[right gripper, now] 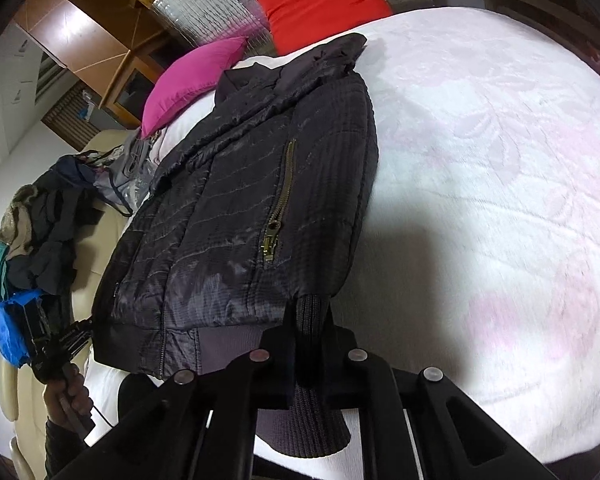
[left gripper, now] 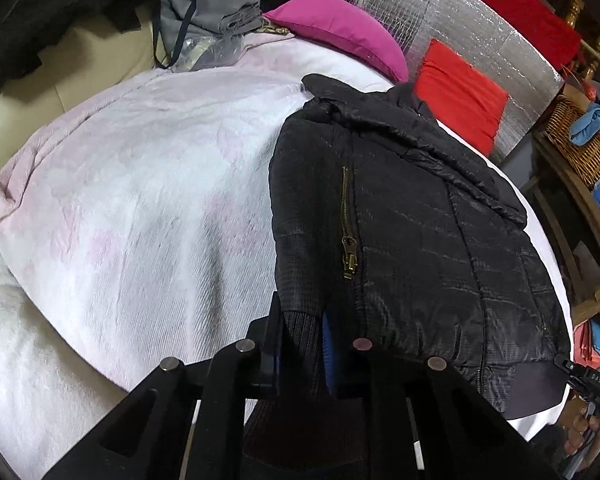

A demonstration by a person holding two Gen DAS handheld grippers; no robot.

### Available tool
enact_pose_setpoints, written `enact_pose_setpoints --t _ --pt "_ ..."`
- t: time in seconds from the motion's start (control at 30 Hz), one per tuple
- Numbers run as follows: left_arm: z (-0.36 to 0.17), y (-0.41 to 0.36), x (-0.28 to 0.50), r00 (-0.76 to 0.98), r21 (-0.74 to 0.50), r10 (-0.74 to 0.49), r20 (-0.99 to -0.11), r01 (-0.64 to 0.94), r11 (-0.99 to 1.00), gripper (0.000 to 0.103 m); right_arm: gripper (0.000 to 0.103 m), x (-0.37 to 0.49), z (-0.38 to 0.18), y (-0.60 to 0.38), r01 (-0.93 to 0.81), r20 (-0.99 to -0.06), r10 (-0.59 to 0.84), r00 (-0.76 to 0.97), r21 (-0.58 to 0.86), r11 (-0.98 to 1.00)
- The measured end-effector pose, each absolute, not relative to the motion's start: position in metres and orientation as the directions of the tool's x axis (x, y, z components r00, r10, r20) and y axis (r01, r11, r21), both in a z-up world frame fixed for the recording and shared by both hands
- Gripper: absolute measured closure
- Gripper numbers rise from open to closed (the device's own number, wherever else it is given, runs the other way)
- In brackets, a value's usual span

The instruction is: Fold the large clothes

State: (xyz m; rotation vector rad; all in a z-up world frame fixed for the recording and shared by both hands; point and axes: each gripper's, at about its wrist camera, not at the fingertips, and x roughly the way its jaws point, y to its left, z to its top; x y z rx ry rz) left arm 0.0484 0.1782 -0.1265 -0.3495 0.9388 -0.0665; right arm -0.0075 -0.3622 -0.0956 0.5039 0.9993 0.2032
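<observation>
Partway through, by the look of it — black quilted jacket [left gripper: 400, 216] lying sleeves-in on the pale bedspread [left gripper: 140, 200], collar toward 12 o'clock, hem corners clamped in left gripper [left gripper: 300, 344] and right gripper [right gripper: 310, 340] — bottom-to-collar fold not yet made.

— What's round the bed [right gripper: 500, 160]?

— A white spread with faint pink flowers, a magenta cushion [left gripper: 340, 28] and a red cushion [left gripper: 460, 92] against silver foil sheeting [left gripper: 480, 40].

— And the sides?

— A cream armchair [right gripper: 100, 240] heaped with clothes, a wicker basket [left gripper: 580, 144], brown wooden cabinets [right gripper: 80, 32].
</observation>
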Motion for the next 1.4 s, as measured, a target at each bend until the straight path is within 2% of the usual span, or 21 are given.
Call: enact_pose_setpoints --t 0.33,0.43,0.5,0.6,0.63,0.67,0.7,0.77,0.83,0.9,0.93,0.97,1.0,1.03,1.17,1.4 --pt "-0.138 0.183 0.046 0.572 -0.322 -0.215 -0.792 -0.092 0.942 0.085 0.093 -0.016 -0.11 -0.367 0.094 -0.737 0.434 0.519 0.553 0.828" --pt "-0.138 0.183 0.051 0.565 -0.319 -0.209 -0.798 -0.102 0.942 0.077 0.087 -0.015 -0.114 -0.372 0.109 -0.726 0.452 0.519 0.581 0.807" --pt "-0.138 0.184 0.05 0.57 -0.335 -0.222 -0.791 -0.1 0.937 0.076 0.082 -0.016 -0.118 -0.374 0.126 -0.727 0.456 0.514 0.59 0.798" --pt "-0.138 0.185 0.044 0.582 -0.318 -0.201 -0.788 -0.105 0.942 0.068 0.07 -0.018 -0.12 -0.375 0.139 -0.721 0.461 0.518 0.603 0.786" --pt "-0.137 0.186 0.043 0.586 -0.315 -0.194 -0.787 -0.111 0.943 0.063 0.057 -0.018 -0.121 -0.374 0.14 -0.717 0.466 0.519 0.609 0.78" --pt "-0.138 0.187 0.04 0.59 -0.318 -0.193 -0.784 -0.114 0.941 0.059 0.033 -0.018 -0.121 -0.375 0.146 -0.716 0.466 0.52 0.612 0.778" --pt "-0.137 0.188 0.04 0.596 -0.324 -0.194 -0.779 -0.118 0.939 0.057 0.028 -0.02 -0.121 -0.375 0.15 -0.714 0.463 0.525 0.613 0.776" --pt "-0.14 0.186 0.04 0.598 -0.324 -0.195 -0.777 -0.116 0.939 0.053 0.028 -0.019 -0.123 -0.373 0.141 -0.706 0.484 0.517 0.628 0.765" --pt "-0.145 0.182 0.043 0.586 -0.314 -0.198 -0.786 -0.103 0.944 0.053 0.029 -0.017 -0.126 -0.371 0.13 -0.704 0.499 0.506 0.634 0.762" --pt "-0.149 0.179 0.046 0.577 -0.298 -0.183 -0.796 -0.111 0.948 0.053 0.04 -0.016 -0.128 -0.369 0.129 -0.704 0.501 0.503 0.634 0.762" --pt "-0.151 0.178 0.047 0.574 -0.298 -0.183 -0.798 -0.113 0.948 0.053 0.07 -0.014 -0.128 -0.365 0.121 -0.712 0.501 0.493 0.626 0.77" --pt "-0.151 0.179 0.046 0.575 -0.298 -0.184 -0.797 -0.111 0.948 0.056 0.079 -0.014 -0.128 -0.363 0.128 -0.734 0.474 0.486 0.597 0.792" --pt "-0.152 0.178 0.046 0.571 -0.286 -0.176 -0.802 -0.108 0.952 0.066 0.085 -0.014 -0.13 -0.364 0.133 -0.739 0.477 0.476 0.597 0.791" --pt "-0.153 0.178 0.048 0.562 -0.264 -0.161 -0.811 -0.106 0.959 0.082 0.092 -0.014 -0.131 -0.366 0.141 -0.736 0.485 0.473 0.606 0.783" --pt "-0.152 0.183 0.049 0.552 -0.296 -0.196 -0.811 -0.096 0.95 0.088 0.095 -0.016 -0.124 -0.367 0.118 -0.726 0.49 0.482 0.608 0.785" --pt "-0.122 0.19 0.038 0.605 -0.363 -0.246 -0.758 -0.077 0.929 0.089 0.095 -0.022 -0.097 -0.376 0.074 -0.682 0.512 0.522 0.634 0.77"
